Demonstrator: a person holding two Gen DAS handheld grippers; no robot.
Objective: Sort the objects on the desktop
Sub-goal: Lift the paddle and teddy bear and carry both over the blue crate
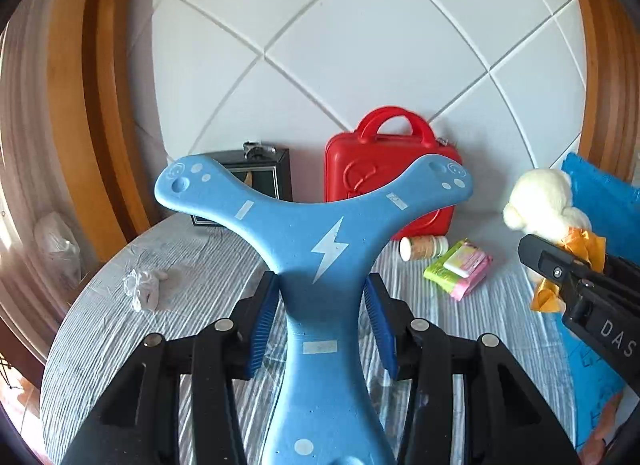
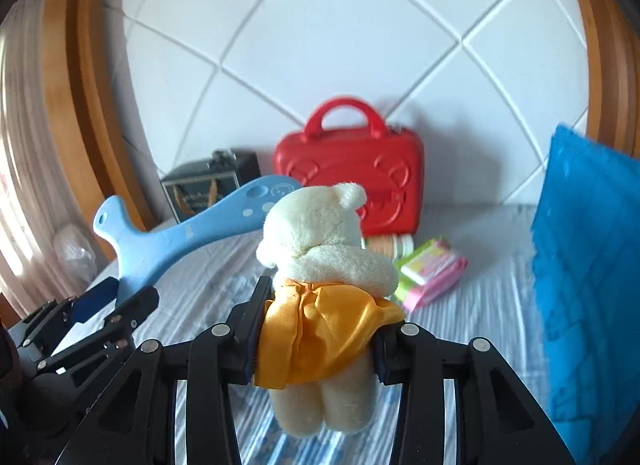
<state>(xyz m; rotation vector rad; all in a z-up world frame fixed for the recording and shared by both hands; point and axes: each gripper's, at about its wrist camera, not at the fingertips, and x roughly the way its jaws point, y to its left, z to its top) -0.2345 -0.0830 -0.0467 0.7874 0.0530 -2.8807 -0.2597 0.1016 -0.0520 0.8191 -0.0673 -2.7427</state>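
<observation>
My left gripper (image 1: 322, 305) is shut on one arm of a blue three-armed foam boomerang (image 1: 320, 241) with a white lightning bolt, held up above the table. In the right wrist view the boomerang (image 2: 176, 233) and the left gripper (image 2: 108, 301) show at the left. My right gripper (image 2: 316, 329) is shut on a cream teddy bear (image 2: 320, 237) at its orange satin skirt, lifted off the table. The bear (image 1: 540, 201) and the right gripper's finger (image 1: 560, 269) appear at the right edge of the left wrist view.
A red plastic case (image 1: 384, 169) with a handle and a dark box (image 1: 256, 181) stand against the white padded wall. A small jar (image 1: 424, 247), tissue packs (image 1: 460, 265) and crumpled plastic (image 1: 144, 289) lie on the striped cloth. A blue bag (image 2: 588, 265) stands right.
</observation>
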